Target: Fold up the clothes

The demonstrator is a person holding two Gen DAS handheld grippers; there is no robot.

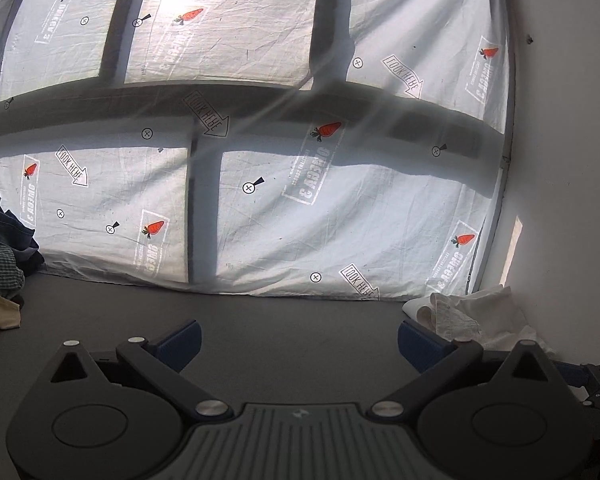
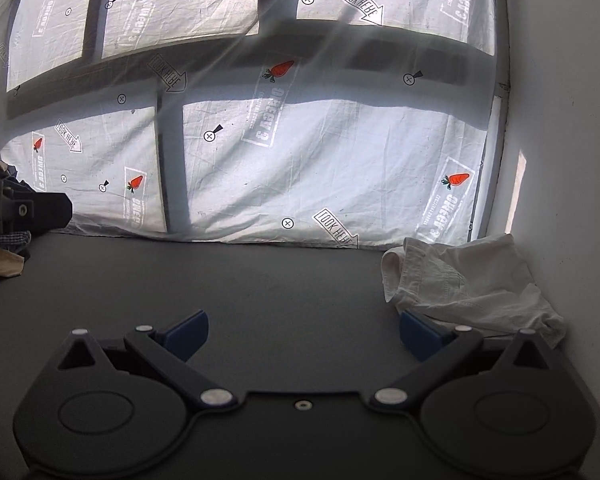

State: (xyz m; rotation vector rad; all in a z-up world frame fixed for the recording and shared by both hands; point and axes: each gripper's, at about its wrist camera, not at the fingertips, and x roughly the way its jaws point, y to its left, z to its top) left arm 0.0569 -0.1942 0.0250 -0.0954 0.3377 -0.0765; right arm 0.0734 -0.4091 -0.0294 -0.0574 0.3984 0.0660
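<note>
Left gripper (image 1: 298, 342) and right gripper (image 2: 304, 334): fingers spread wide, holding nothing, low over grey desk (image 2: 280, 280). White garment (image 2: 468, 284), crumpled, at far right desk corner by wall, just beyond right gripper. Clothes pile (image 1: 2, 264) at far left. Printed sheet (image 2: 320, 152) hung behind.

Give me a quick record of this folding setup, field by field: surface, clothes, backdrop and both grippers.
surface: dark grey tabletop
folded item: white garment, far right by the white wall
unfolded pile: dark blue, checked and beige clothes, far left
backdrop: backlit white sheet with carrot prints and LOOK HERE arrows
left hand-held gripper: open, holding nothing
right hand-held gripper: open, holding nothing, its right finger near the white garment's edge
middle of table: no garment laid out
</note>
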